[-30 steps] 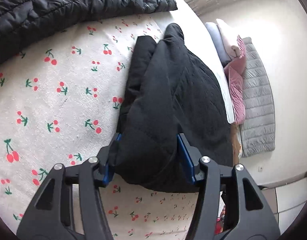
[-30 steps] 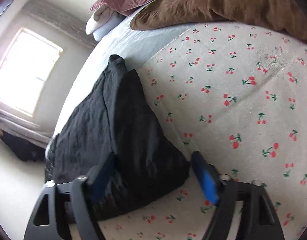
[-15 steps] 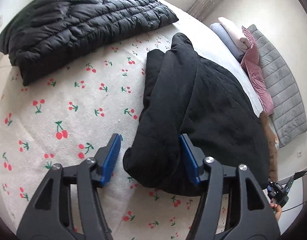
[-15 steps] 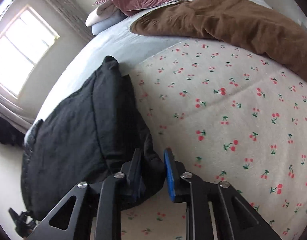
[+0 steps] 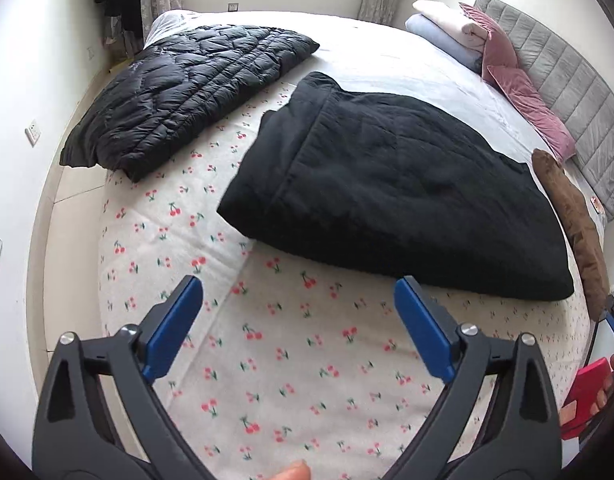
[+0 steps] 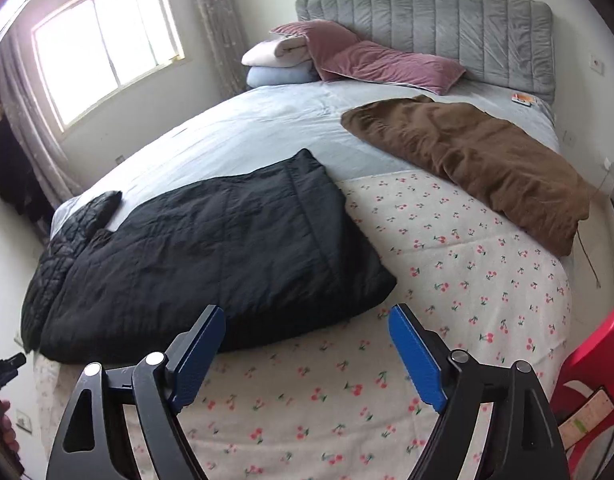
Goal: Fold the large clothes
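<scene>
At the far left of the bed, near its corner, a black puffer jacket [image 5: 187, 92] lies flat, part on the pale sheet and part on the cherry-print cover [image 5: 299, 364]. Just to its right, apart from it by a strip of cover, the folded black quilted coat [image 5: 379, 196] rests in a thick, roughly rectangular bundle, its near edge towards both tools and its far end reaching onto the grey-blue sheet [image 6: 267, 128].

The left gripper [image 5: 299, 320] hangs above the cover, short of the coat's near edge, its blue pads spread wide and holding nothing. The right gripper [image 6: 307, 356] sits the same way, fingers splayed apart and empty, with the coat's near right corner showing between them but not touched.

Further right, a brown garment [image 6: 479, 160] lies spread across the sheet and the cover's far edge, well apart from the coat. At the head of the bed, pink pillows [image 6: 371, 60] and folded white and blue bedding [image 6: 279, 62] lean by the grey padded headboard [image 6: 435, 28]. A red chair [image 6: 595, 364] stands at the right edge.
</scene>
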A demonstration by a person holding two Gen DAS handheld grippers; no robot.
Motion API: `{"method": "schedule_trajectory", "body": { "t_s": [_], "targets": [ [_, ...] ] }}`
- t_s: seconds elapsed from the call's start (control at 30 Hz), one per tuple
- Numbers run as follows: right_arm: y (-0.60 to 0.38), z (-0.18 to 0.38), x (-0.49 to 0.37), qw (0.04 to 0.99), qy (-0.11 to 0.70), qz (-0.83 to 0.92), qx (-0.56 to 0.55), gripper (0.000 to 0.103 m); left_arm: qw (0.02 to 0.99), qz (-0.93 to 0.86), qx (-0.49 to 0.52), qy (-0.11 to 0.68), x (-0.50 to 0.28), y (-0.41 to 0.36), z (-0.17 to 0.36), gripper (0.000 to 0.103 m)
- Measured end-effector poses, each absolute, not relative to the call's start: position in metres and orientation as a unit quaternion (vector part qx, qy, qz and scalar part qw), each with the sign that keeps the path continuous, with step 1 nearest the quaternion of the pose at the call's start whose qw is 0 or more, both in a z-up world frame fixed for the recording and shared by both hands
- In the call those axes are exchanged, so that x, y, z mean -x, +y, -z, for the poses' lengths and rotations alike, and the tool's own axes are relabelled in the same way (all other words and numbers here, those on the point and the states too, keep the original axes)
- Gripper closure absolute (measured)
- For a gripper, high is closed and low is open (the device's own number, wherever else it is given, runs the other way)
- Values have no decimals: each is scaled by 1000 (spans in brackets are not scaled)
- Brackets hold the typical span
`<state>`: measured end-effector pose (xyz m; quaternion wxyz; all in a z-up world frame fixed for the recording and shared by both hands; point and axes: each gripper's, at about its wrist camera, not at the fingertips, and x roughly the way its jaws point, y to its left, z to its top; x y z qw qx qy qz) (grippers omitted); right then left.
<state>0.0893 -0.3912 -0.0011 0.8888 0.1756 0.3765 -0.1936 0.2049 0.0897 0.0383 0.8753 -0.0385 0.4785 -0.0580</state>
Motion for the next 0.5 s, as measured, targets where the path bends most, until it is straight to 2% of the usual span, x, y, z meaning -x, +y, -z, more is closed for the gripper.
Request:
{"method": "schedule_trajectory", "body": {
  "t_s": [0.17, 0.3, 0.5],
  "targets": [
    [-337, 15, -74, 885, 397, 177, -165, 9, 880, 56, 2, 472, -162, 59, -37, 1],
    [-302, 36, -70, 878, 418, 178, -148, 9, 890, 33, -25, 454, -132, 32, -8, 1],
    [-259, 61, -74, 874, 444, 186, -70, 9, 865, 59, -64, 494, -114, 10, 31, 1]
  ]
}}
